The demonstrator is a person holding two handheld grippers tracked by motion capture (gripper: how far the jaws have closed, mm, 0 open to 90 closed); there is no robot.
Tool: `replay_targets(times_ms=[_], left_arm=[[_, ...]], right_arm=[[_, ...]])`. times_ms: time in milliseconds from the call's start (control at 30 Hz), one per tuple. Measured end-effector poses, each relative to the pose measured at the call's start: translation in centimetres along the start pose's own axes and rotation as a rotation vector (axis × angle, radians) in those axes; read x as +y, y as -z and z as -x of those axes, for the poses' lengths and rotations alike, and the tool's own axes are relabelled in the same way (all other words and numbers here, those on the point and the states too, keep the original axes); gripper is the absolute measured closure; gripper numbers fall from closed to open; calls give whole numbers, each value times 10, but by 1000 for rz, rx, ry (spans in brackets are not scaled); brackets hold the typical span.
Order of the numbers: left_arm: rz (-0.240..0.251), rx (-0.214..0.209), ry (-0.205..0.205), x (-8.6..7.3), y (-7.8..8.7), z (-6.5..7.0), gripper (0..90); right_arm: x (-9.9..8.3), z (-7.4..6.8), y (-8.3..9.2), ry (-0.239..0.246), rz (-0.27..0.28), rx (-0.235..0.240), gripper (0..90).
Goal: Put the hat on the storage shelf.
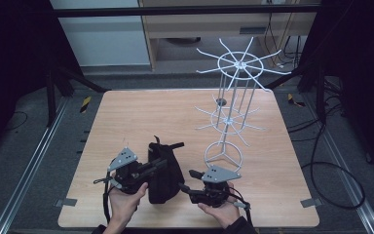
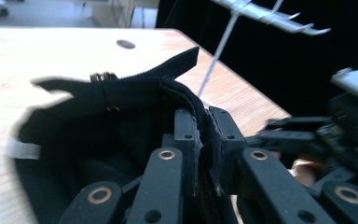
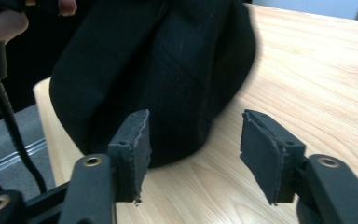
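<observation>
One black cap (image 1: 164, 171) lengthwise front-to-back, rim pinched in left gripper (image 2: 204, 144)

Wooden table (image 1: 126, 122) on grey floor (image 1: 24, 146), dark surroundings.

You will find no readable text, label, brand, number or sign here: nothing legible on the black bag (image 1: 164, 170) ahead of your grippers, nor on the table (image 1: 126, 117).
</observation>
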State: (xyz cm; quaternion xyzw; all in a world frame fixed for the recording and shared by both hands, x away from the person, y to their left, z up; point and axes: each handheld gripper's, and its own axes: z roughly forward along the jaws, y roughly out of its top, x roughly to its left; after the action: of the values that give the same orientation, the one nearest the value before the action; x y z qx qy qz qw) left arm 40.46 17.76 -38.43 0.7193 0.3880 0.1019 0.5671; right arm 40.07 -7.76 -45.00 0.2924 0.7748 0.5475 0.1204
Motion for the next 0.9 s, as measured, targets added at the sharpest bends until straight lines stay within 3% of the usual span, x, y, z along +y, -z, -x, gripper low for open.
replay_targets(times_ms=[67, 100, 133, 167, 233, 300, 333, 367, 467, 533, 900], left_arm=[[1, -18, -10, 1, 0, 4, 819], [-6, -21, -28, 0, -2, 6, 820], [-9, -20, -36, -1, -3, 7, 820], [-9, -20, -36, -1, -3, 7, 820], [-12, -26, -38, -2, -4, 7, 820], [-8, -28, -41, -2, -4, 5, 819], [-4, -26, -41, -1, -3, 5, 818], [-3, -25, -48, -1, -2, 4, 818], [3, -7, -70, -1, 3, 0, 813], [-1, -1, -73, -4, 6, -4, 810], [-20, 56, -54, -20, 23, -28, 804]], right_arm=[[0, -1, -3, -4, 2, 25, 407], [0, -2, -5, -11, -6, 55, 526], [0, -2, -6, -13, -18, 68, 582], [0, -2, -6, -13, -18, 68, 582], [-1, -2, -6, -4, -37, 60, 775], [0, -2, -5, -4, -33, 55, 849], [3, -4, -3, 13, -26, 29, 869], [3, -4, -3, 13, -26, 29, 869], [13, -9, 1, 70, -15, -46, 875], [16, -12, 2, 86, -15, -60, 874], [26, -25, -18, 124, -64, -51, 862]])
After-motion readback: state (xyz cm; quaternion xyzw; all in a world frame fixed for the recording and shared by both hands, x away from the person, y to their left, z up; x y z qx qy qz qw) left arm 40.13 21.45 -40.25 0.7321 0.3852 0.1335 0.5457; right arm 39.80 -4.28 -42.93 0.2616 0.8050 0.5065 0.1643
